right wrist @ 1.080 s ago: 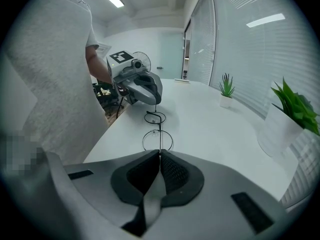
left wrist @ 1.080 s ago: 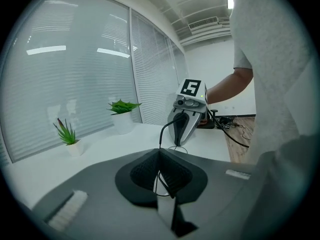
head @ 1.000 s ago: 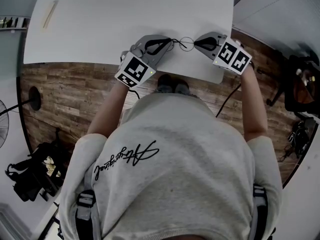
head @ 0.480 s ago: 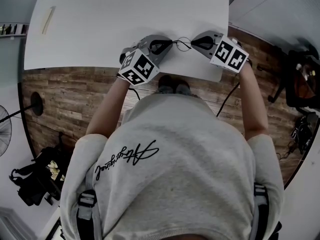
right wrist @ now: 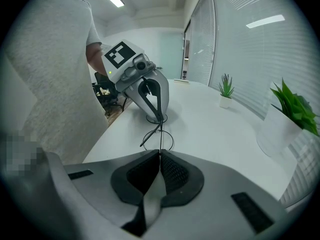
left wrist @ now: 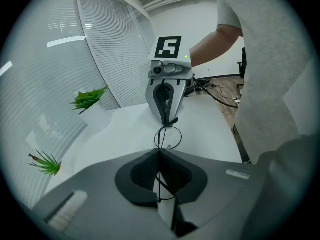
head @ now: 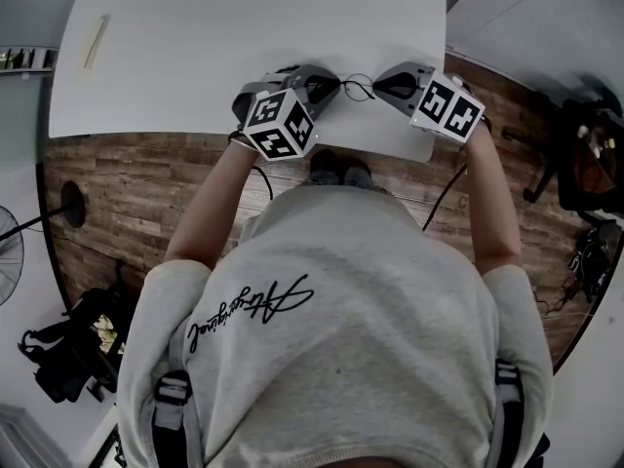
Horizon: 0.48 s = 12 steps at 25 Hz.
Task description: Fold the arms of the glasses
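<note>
Thin black wire-framed glasses [head: 357, 87] with round lenses are held stretched between the two tongs, over the white tabletop [head: 195, 57] near the edge closest to the person. The left tongs [head: 330, 87] are pinched on the fine wire at one end of the frame, the right tongs [head: 380, 86] on the wire at the other end. From either end the frame stands edge-on, with one round lens [left wrist: 169, 136] showing as a ring just beyond the pinching tips. In the right gripper view a slim arm [right wrist: 148, 138] slants down and away from the lens. Whether the frame touches the tabletop cannot be told.
</note>
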{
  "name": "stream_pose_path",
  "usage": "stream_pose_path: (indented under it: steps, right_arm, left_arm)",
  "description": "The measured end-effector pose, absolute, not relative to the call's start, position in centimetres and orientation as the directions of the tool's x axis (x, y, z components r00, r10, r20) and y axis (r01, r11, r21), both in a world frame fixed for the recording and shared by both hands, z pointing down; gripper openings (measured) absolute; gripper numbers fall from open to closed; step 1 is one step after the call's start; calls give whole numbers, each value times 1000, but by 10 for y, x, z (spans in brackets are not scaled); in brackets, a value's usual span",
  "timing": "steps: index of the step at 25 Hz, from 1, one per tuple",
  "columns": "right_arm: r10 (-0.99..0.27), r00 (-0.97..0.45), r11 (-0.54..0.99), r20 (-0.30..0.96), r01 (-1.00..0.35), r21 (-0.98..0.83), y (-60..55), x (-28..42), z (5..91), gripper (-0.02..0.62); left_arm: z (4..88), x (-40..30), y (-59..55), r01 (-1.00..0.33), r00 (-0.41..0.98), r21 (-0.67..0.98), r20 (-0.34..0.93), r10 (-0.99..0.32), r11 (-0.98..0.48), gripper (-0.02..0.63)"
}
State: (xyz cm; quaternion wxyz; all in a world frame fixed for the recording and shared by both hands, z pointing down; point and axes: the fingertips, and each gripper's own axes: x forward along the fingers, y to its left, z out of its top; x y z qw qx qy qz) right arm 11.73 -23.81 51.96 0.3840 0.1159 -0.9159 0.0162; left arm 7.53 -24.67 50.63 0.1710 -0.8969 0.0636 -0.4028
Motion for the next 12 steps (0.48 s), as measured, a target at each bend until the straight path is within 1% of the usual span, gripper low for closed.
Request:
stream_pose_path:
  steps: [6,12]
  right_arm:
    - [-204,-677,972,707,-228,63,-238,117,519,12]
    - [-212,-676,970,705,-233,68,-237,117,519,14]
  left_arm:
    - [507,77,-251,79,628,-409,729,-273,-909,-2]
    - [508,78,-251,76,630,-426,721,-288,-902,0]
